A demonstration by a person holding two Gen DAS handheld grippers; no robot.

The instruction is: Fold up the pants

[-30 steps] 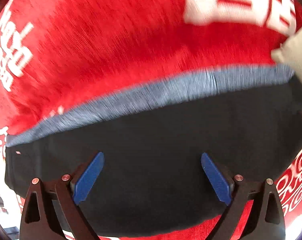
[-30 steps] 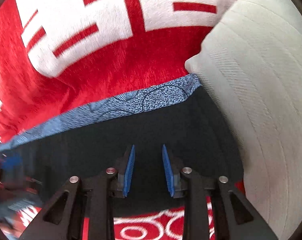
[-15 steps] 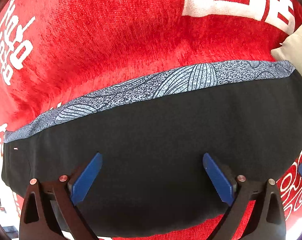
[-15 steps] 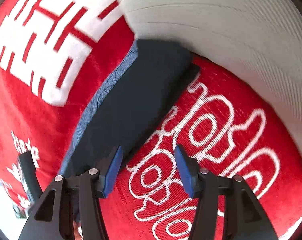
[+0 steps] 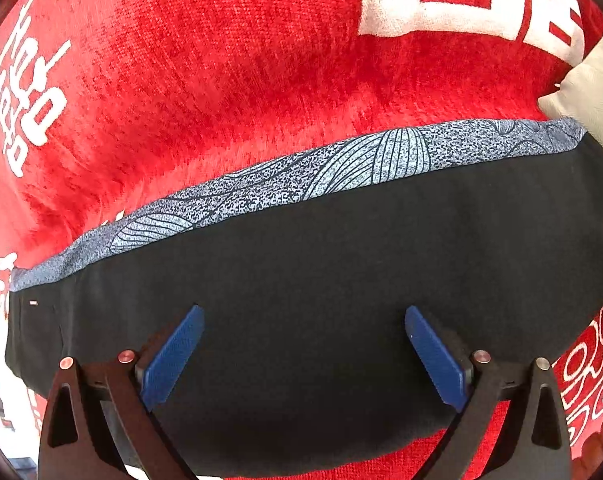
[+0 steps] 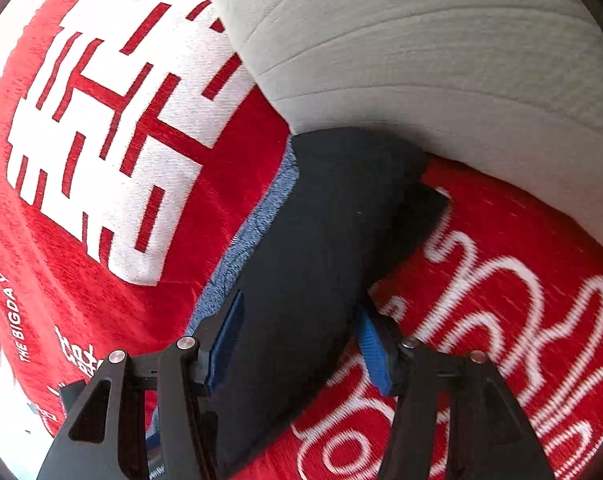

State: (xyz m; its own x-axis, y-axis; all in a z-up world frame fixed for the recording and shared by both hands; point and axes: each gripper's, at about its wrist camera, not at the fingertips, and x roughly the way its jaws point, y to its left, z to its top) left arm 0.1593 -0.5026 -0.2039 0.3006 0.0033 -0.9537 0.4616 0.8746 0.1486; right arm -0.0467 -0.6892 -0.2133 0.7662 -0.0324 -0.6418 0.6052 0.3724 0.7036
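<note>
The black pants (image 5: 321,280) lie folded into a long flat band on a red blanket, with a blue patterned strip (image 5: 341,164) along their far edge. My left gripper (image 5: 301,354) is open and hovers over the middle of the band, holding nothing. In the right wrist view the pants (image 6: 325,232) run lengthwise away from me. My right gripper (image 6: 301,340) is open, its blue pads on either side of the band's near part; I cannot tell if they touch it.
The red blanket (image 5: 221,60) with white lettering covers the surface. A grey-white cushion (image 6: 441,48) lies against the far end of the pants and shows in the left wrist view (image 5: 593,92) at the right edge.
My right gripper has opened wider and swung round to the end of the pants, now looking along their length. My left gripper has stayed open over the pants, barely moving.
</note>
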